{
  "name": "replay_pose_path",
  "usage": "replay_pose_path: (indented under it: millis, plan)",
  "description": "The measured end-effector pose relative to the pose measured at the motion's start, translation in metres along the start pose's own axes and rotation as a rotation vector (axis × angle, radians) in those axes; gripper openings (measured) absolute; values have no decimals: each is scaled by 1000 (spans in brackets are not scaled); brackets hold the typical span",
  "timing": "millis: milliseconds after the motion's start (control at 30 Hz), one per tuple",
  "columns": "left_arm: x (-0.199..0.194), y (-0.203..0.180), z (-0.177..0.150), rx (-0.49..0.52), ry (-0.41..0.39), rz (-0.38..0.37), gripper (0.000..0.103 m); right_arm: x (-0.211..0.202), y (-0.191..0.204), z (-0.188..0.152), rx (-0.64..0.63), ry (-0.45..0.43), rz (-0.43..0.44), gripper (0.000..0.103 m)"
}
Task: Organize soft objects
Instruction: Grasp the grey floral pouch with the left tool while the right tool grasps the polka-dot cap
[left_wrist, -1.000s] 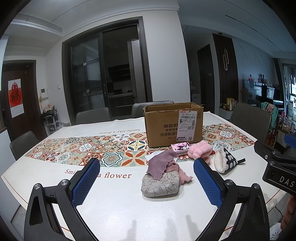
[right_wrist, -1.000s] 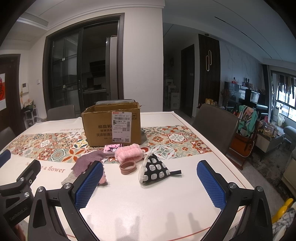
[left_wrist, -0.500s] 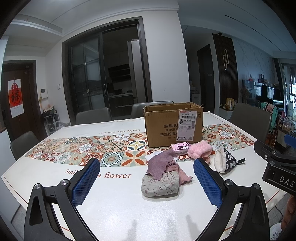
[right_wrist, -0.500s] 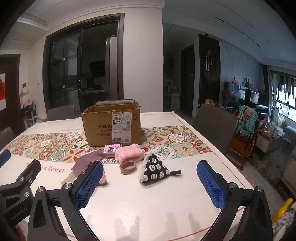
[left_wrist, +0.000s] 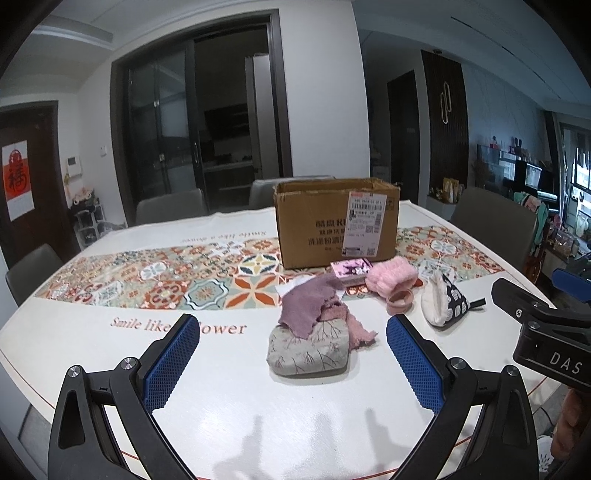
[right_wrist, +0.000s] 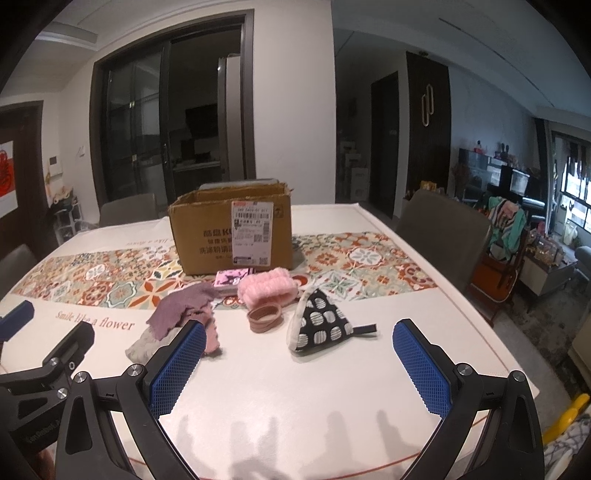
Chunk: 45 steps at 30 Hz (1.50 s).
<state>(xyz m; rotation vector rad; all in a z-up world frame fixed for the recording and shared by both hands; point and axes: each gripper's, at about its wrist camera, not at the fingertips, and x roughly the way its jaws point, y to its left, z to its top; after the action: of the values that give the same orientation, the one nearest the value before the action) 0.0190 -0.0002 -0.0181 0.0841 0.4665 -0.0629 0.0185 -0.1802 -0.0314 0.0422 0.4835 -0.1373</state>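
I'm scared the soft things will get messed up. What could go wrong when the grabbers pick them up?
The purple cloth lies loosely on the grey pouch, so grabbing one might drag the other along. The pink hair ties touch the fluffy pink band and could get knocked aside. Both the left gripper and right gripper are open and close together, so they might bump.

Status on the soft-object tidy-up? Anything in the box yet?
Done: nothing visibly. The cardboard box interior is out of sight.
In hand: nothing. The left gripper and right gripper are both open above the table.
Left: the grey pouch, purple cloth, pink fluffy band, hair ties and spotted pouch all lie on the table.
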Motion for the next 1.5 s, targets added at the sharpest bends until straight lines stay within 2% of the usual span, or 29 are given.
replay_pose_path:
  millis: [433,1000,1300,1433,1500]
  plan:
    - [44,-4,-7,-37,104,-38,103,50,2,-6,-16,90,16,103]
    - [118,-3,-26,-108,321,-46,103,116,5,-10,-27,149,-6,101]
    - [142,-3,-32,-127,374,-36,102,152,4,-12,-27,183,-40,95]
    - [148,-6,-34,-116,390,-35,96,159,3,-14,-29,196,-50,91]
    - [149,-7,-35,-109,394,-36,93,162,2,-15,-30,204,-63,86]
